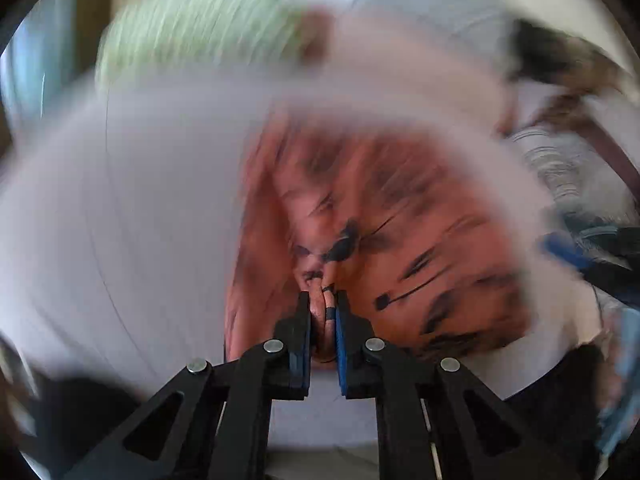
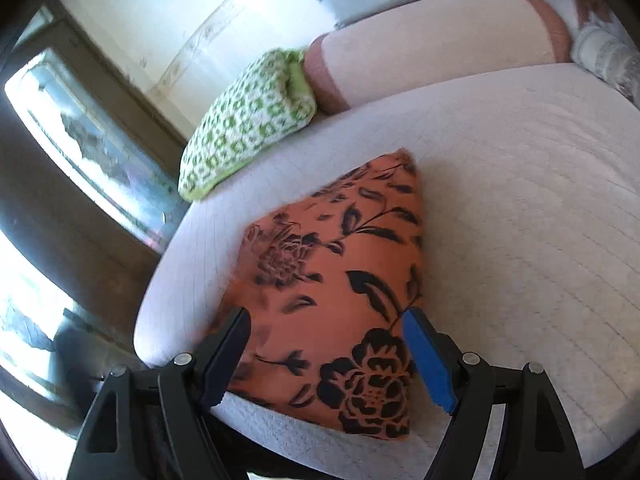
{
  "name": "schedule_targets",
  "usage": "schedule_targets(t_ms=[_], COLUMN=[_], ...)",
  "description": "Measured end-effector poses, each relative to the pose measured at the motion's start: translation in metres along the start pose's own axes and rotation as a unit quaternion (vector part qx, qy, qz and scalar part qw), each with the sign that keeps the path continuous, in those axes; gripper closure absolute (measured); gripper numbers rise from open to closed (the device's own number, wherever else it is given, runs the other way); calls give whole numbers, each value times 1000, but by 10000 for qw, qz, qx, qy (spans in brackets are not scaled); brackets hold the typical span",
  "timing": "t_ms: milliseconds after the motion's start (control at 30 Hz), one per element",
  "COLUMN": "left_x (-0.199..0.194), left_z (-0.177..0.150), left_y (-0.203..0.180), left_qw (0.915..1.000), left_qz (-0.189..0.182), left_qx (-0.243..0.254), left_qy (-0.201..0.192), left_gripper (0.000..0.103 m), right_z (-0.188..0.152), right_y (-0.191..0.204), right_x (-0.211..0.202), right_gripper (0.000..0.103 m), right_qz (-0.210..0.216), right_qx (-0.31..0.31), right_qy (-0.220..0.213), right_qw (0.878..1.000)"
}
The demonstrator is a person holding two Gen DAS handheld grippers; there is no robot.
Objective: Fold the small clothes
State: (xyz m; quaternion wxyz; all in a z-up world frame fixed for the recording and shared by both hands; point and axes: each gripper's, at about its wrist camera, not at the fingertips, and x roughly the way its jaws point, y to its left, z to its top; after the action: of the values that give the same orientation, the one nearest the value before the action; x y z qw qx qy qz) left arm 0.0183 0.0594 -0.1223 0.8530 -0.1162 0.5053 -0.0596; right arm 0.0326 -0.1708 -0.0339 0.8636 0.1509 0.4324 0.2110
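The left claw [image 1: 323, 300] was clenched on a fold of the orange cloth [image 1: 400, 216], which bunched up between its pads; that view was badly smeared by motion. The right claw [image 2: 326, 320] stood released, its fingers spread wide to either side of the cloth [image 2: 340, 272] and just above it, gripping nothing. In the right view the cloth, orange with black flowers, lay folded in a rough wedge near the left, near edge of the bed [image 2: 520, 200], its point toward the far side. A green-and-white pillow [image 2: 248, 120] lay at the far left of the bed, touching a pink bolster [image 2: 432, 40] to its right.
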Motion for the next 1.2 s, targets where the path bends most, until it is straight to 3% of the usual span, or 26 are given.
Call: schedule_targets(t_ms=[33, 67, 167, 233, 333, 367, 400, 433, 467, 500, 633, 700, 767, 833, 900, 933, 1133, 1200], left_x=[4, -3, -30, -42, -65, -58, -43, -18, 1, 4, -35, -67, -77, -57, -1, 10, 11, 2], left_z=[-1, 4, 16, 20, 16, 15, 16, 18, 16, 16, 34, 40, 39, 38, 35, 32, 38, 21], left_y=[15, 13, -8, -22, -35, -35, -25, -7, 8, 13, -17, -37, -39, -20, 16, 23, 21, 22], left_qw=[9986, 9986, 9975, 9951, 9832, 9812, 9867, 9964, 9990, 9986, 9936, 9833, 9741, 9801, 9956, 9961, 9958, 9958], left_qz=[-328, -322, -104, -104, 317, 562, 578, 341, 155, 148, 355, 475, 758, 955, 703, 666, 718, 757], left_qx=[-402, -398, 106, 206, 577, 708, 640, 179, -272, -376, 85, 395, 530, 391, -371, -481, -431, -364], left_qy=[-43, -118, -697, -961, -1704, -1706, -1378, -760, -315, -328, -1072, -1709, -2064, -1696, -493, -333, -360, -366], left_gripper=[90, 91, 93, 95, 95, 95, 95, 95, 95, 95, 96, 96, 96, 97, 97, 96, 96, 96], right_z=[-1, -3, -6, -5, -6, -7, -7, -8, -9, -9, -6, -3, -1, -1, -4, -5, 4, 13], right_y=[6, 12, 21, 18, 14, 13, 10, 8, 6, 6, 5, 4, 4, 3, 1, 0, -1, 4], right_x=[6, 11, 23, 28, 31, 32, 32, 34, 34, 35, 35, 35, 34, 37, 41, 43, 40, 38], right_gripper=[22, 22, 22, 22, 22, 22, 22, 22, 22, 22, 22, 22, 22, 22, 22, 22, 22, 22], right_qz=[2, 21, -116, -134, -133, -154, -176, -200, -210, -202, -225, -248, -204, -197, -214, -224, -227, -115], right_qx=[-109, -247, -581, -472, -356, -359, -353, -342, -328, -334, -403, -387, -347, -377, -380, -391, -350, -331], right_qy=[137, 273, 414, 438, 397, 406, 435, 492, 531, 550, 538, 512, 461, 515, 615, 667, 544, 403], right_qw=[9998, 9993, 9974, 9978, 9985, 9984, 9983, 9980, 9978, 9977, 9975, 9976, 9981, 9978, 9972, 9968, 9976, 9986])
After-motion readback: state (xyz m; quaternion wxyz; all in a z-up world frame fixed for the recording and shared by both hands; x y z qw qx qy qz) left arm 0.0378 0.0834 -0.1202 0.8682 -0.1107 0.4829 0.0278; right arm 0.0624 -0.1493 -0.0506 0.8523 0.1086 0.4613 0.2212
